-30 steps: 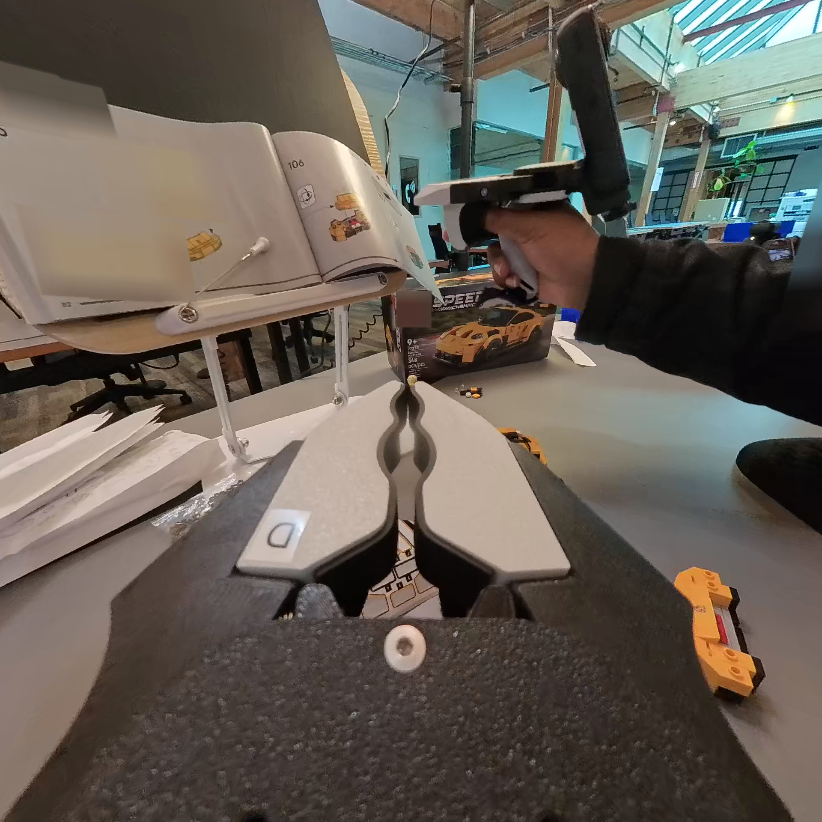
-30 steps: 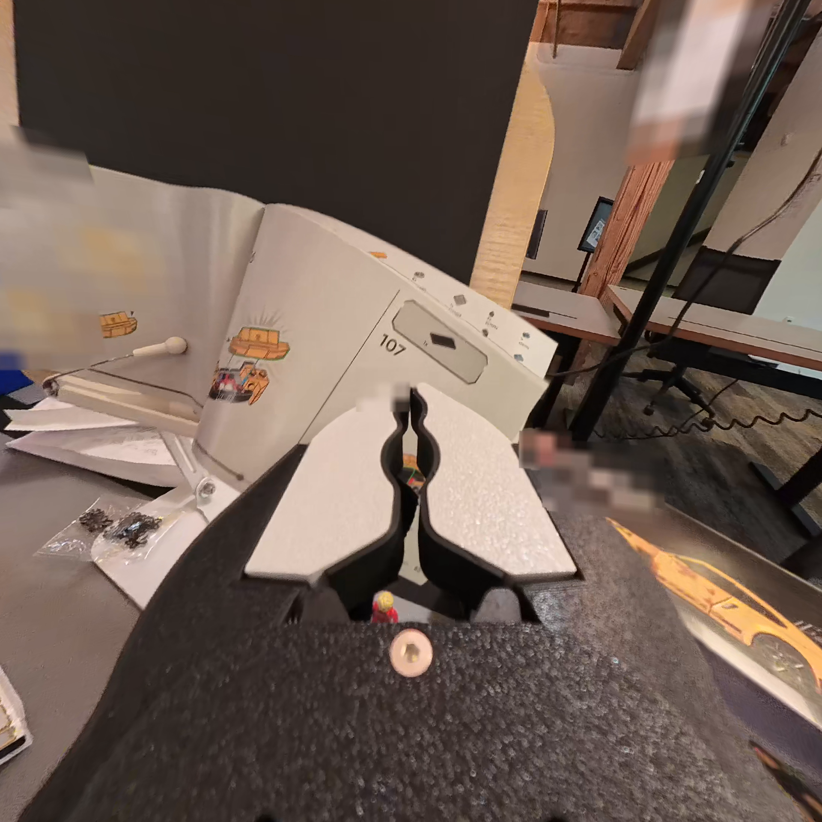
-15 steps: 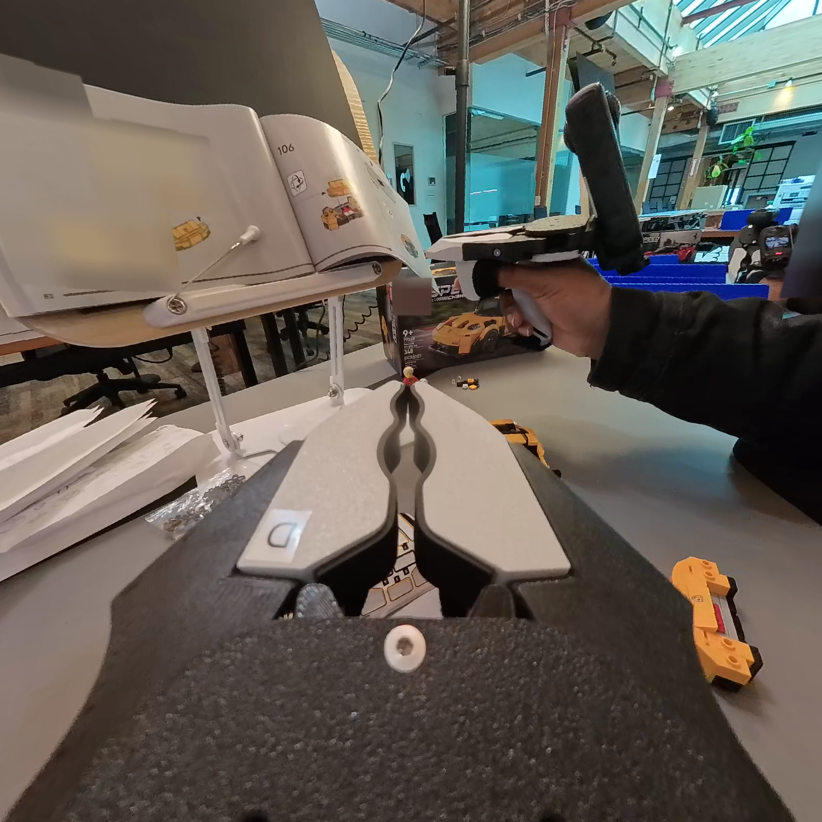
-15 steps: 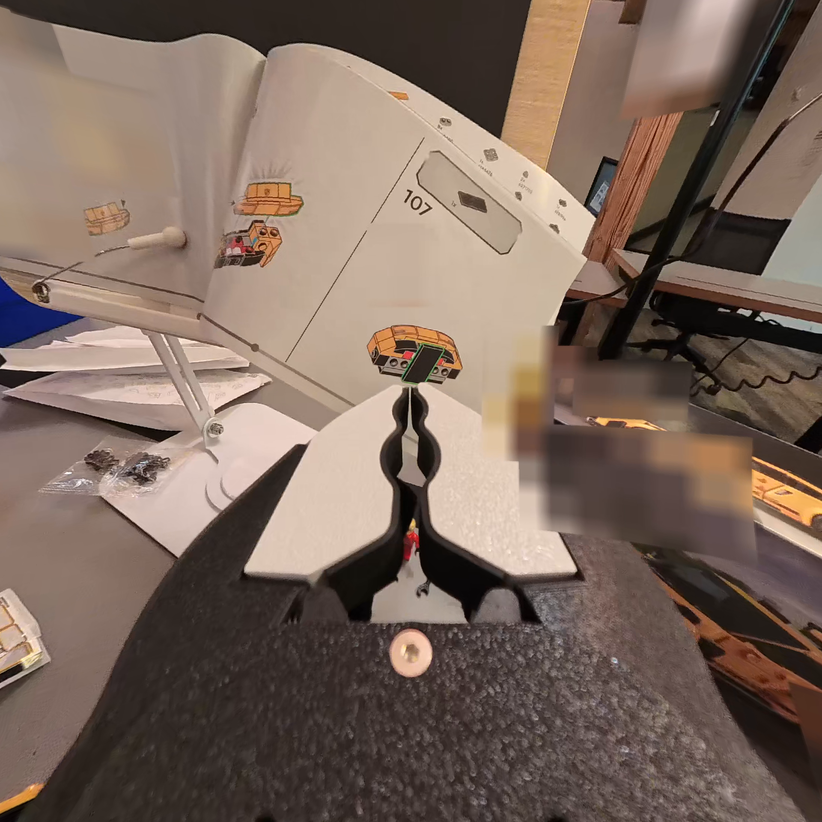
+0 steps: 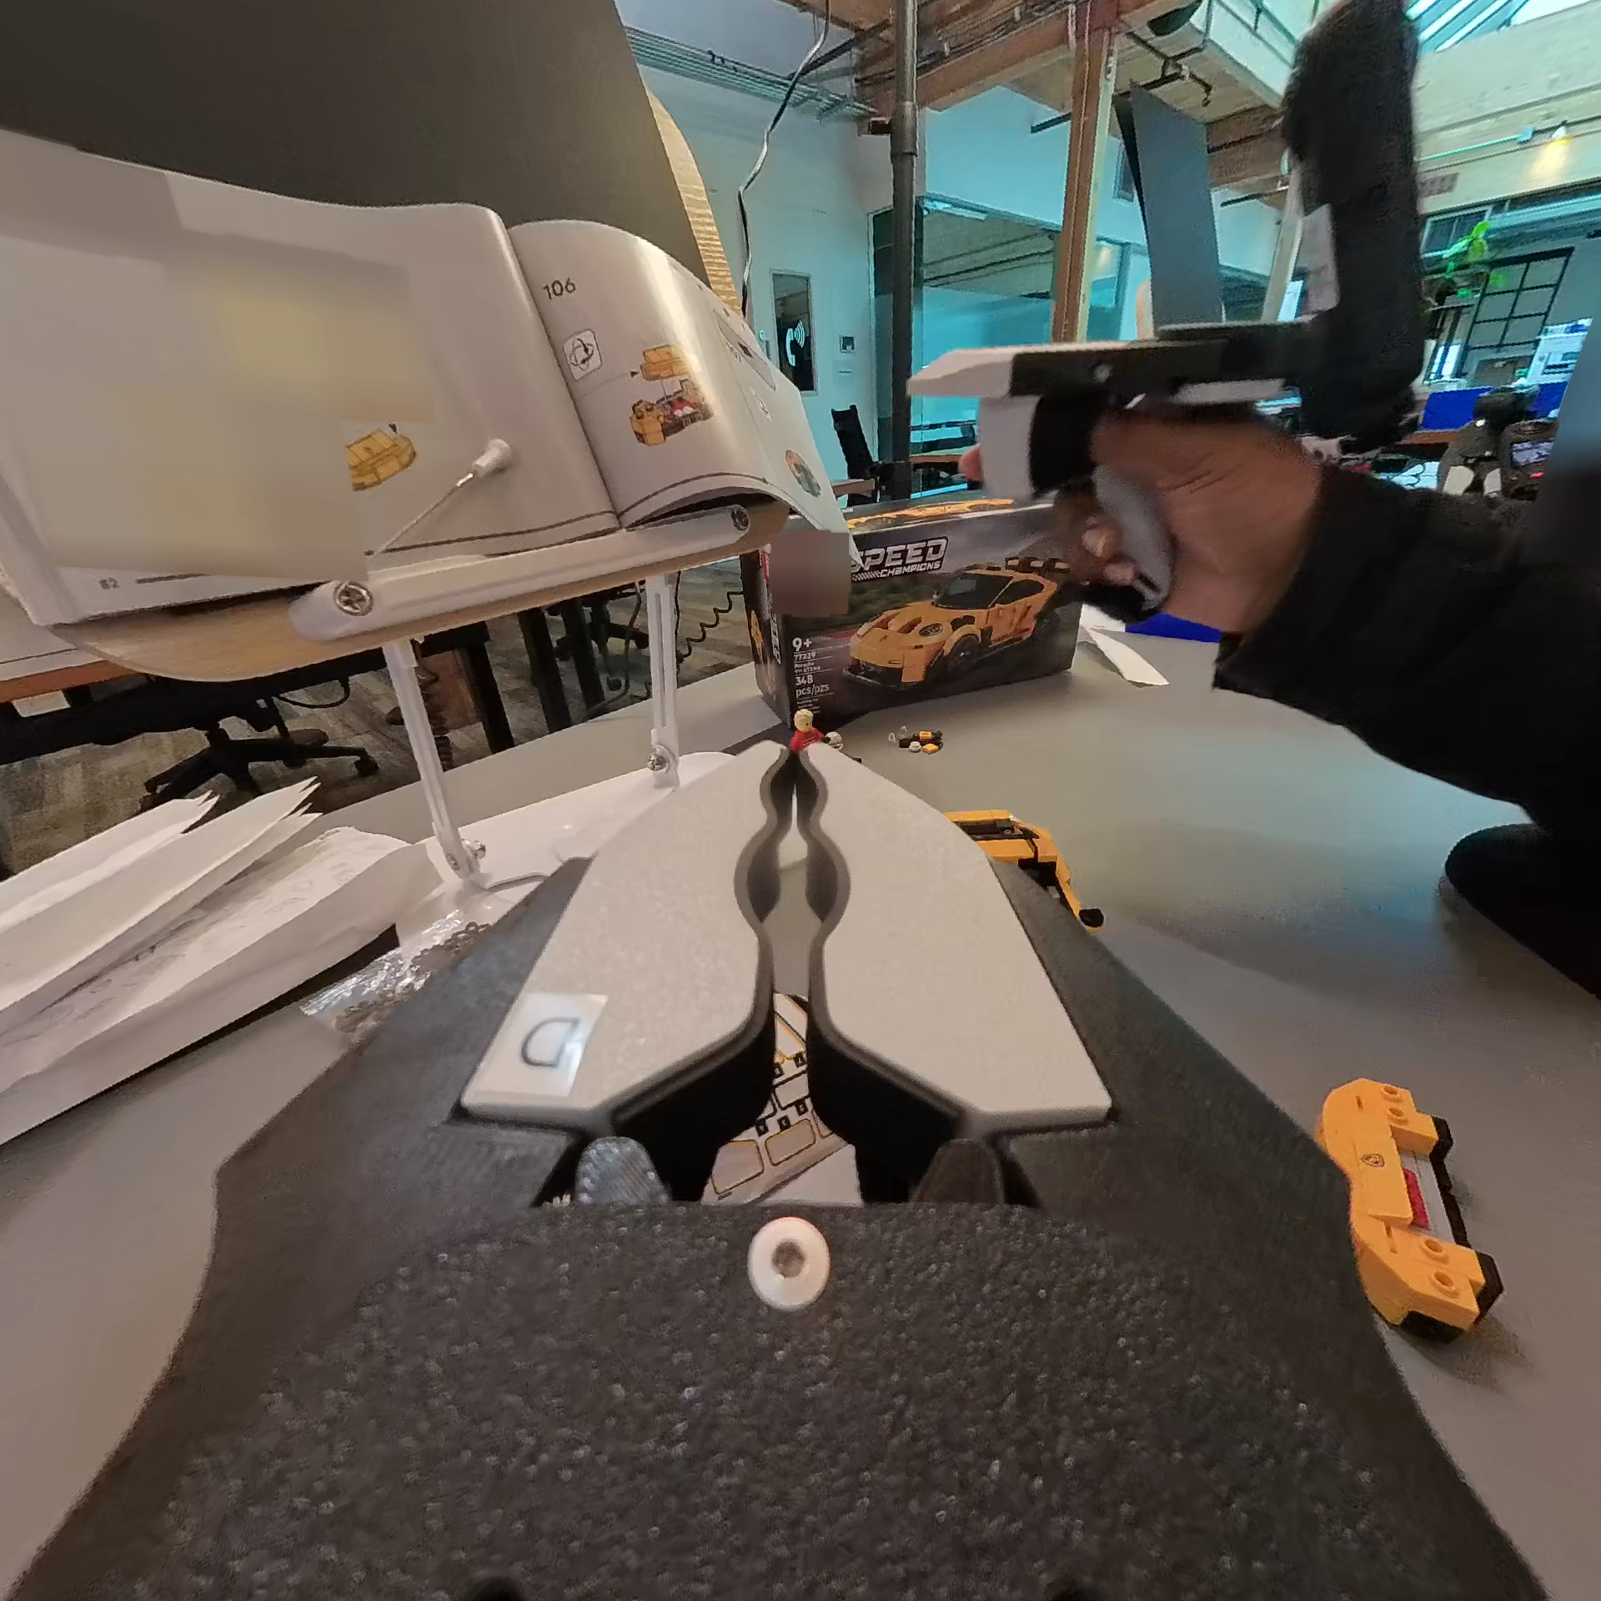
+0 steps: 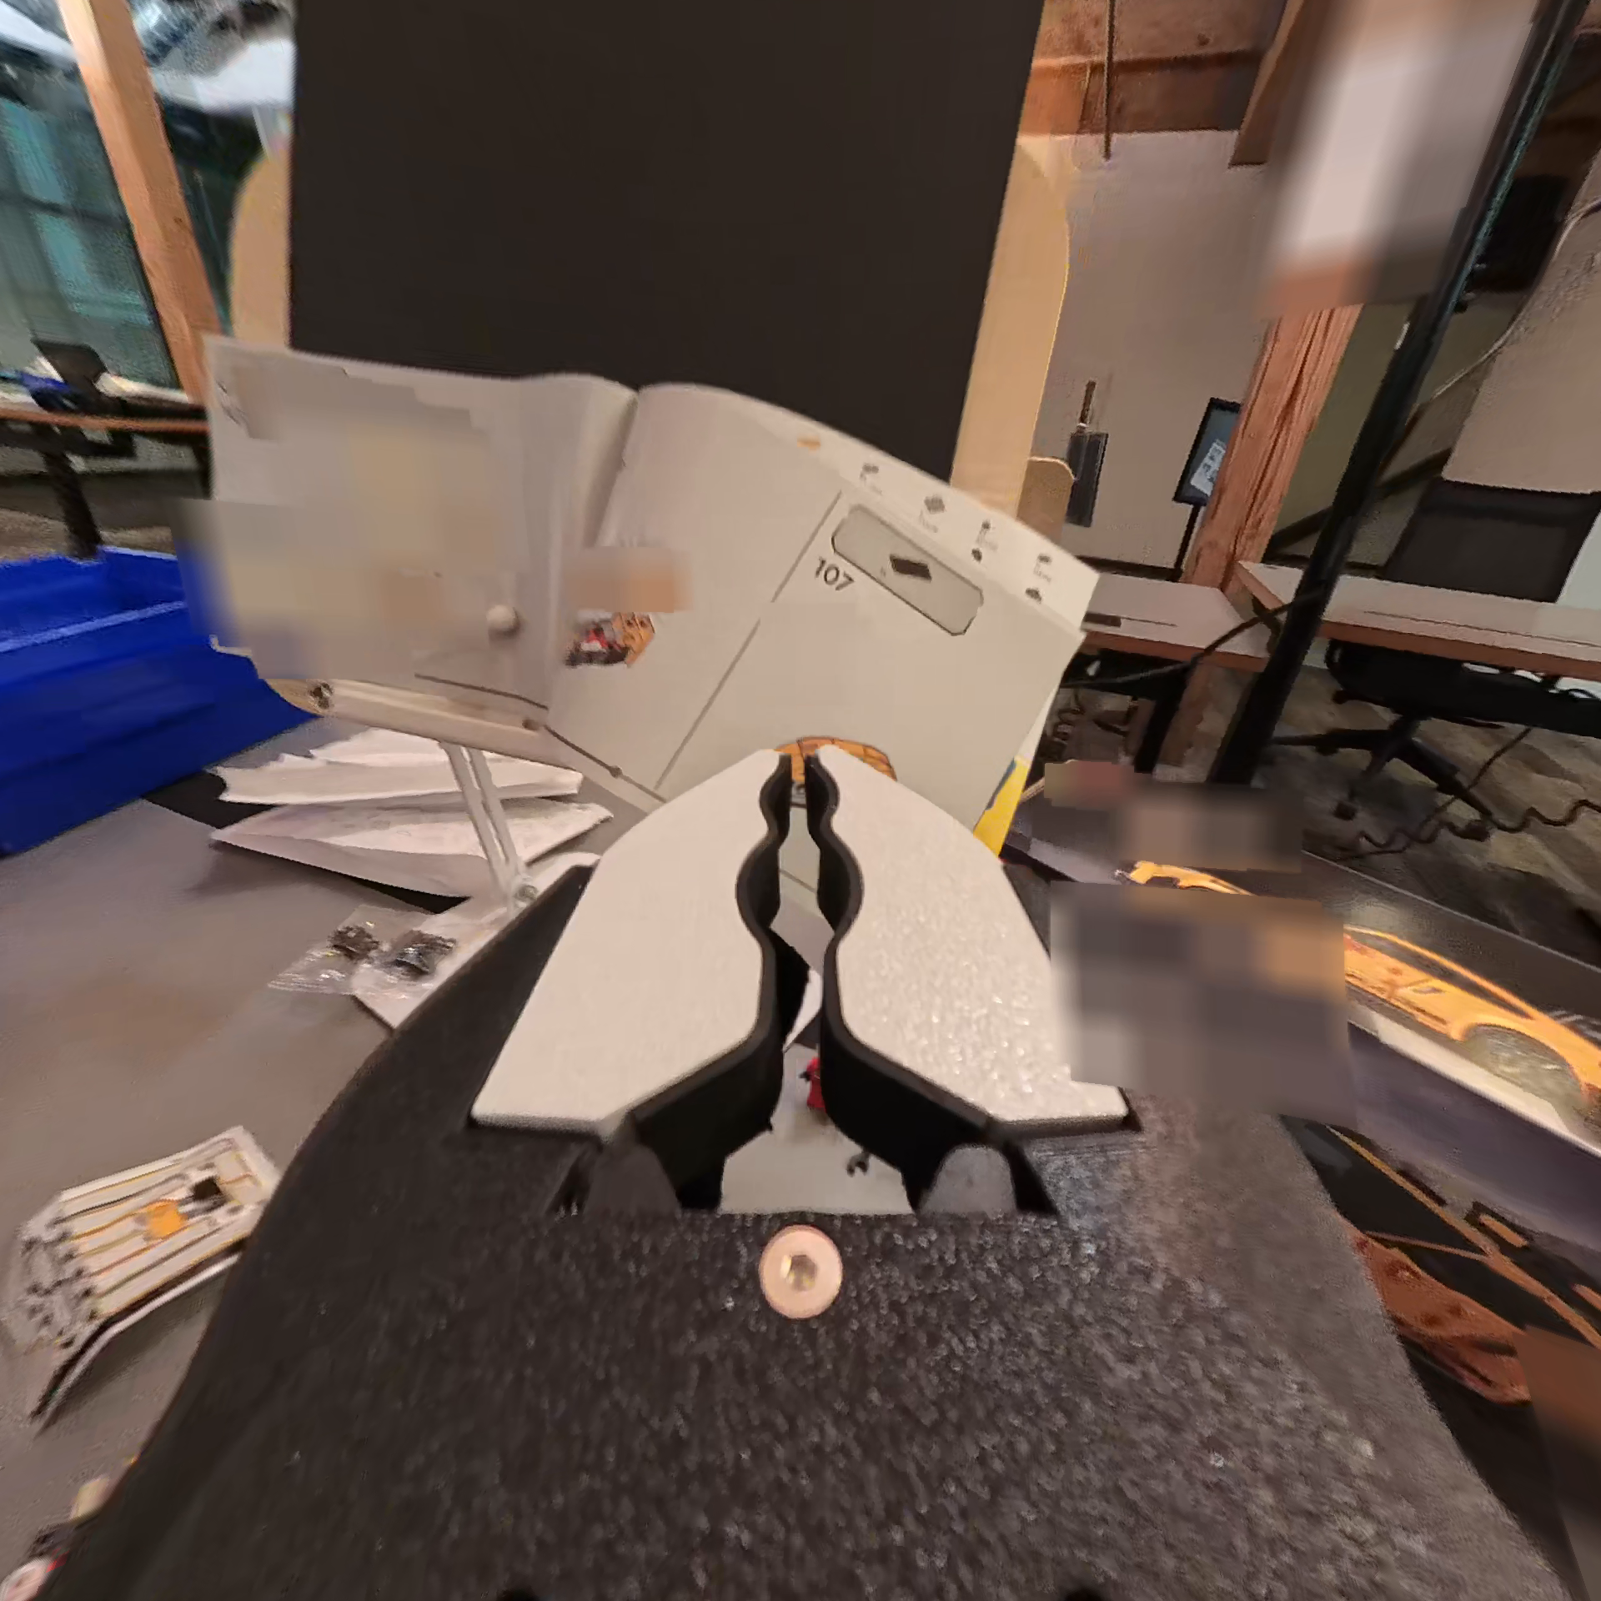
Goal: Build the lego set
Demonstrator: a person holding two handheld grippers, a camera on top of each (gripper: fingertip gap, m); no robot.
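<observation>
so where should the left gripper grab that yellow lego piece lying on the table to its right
Probably across the narrow width of the yellow lego piece, from above. It lies flat and long on the grey table, with open table along both long sides for the fingers. The left gripper is shut, so open first.

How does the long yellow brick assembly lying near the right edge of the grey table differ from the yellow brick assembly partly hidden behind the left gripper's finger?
The long yellow brick assembly lies in full view, alone on the grey table; the partly hidden yellow assembly shows only one end past the left gripper. The first shows a red and white strip along its side; the second shows black parts at its edge. The first lies nearer the camera. Both are yellow with black trim and rest on the table.
</observation>
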